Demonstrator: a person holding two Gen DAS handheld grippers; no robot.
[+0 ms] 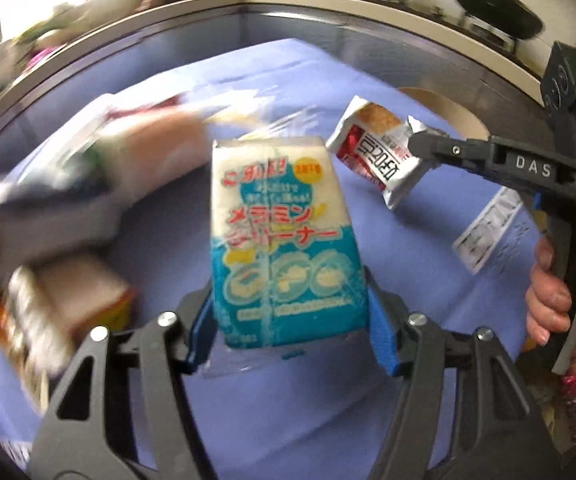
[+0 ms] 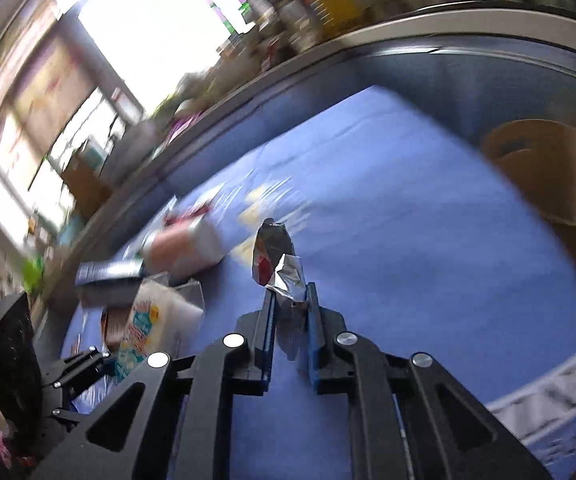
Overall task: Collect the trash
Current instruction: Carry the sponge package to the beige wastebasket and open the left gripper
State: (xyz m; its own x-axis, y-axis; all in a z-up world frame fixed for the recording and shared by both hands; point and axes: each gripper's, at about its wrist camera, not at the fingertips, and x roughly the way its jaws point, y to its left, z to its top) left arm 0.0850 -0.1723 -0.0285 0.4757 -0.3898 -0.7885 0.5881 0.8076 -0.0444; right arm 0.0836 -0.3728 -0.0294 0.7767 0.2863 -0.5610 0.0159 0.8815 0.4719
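My left gripper (image 1: 290, 322) is shut on a blue-and-white sponge packet (image 1: 283, 240) with red Japanese print, held upright above the blue cloth (image 1: 428, 264). The packet (image 2: 147, 332) and the left gripper (image 2: 99, 360) also show at the lower left of the right wrist view. My right gripper (image 2: 292, 312) is shut on a silver snack wrapper (image 2: 277, 266). In the left wrist view that wrapper (image 1: 372, 152) hangs from the right gripper (image 1: 424, 146) at the upper right, clear of the cloth. A hand (image 1: 556, 300) holds the right gripper's handle.
Blurred packets and a box (image 1: 67, 304) lie at the left of the cloth. A round brown paper tub (image 2: 548, 172) stands at the far right corner. A white printed slip (image 1: 488, 232) lies on the right. A grey counter front (image 1: 207, 40) runs behind the table.
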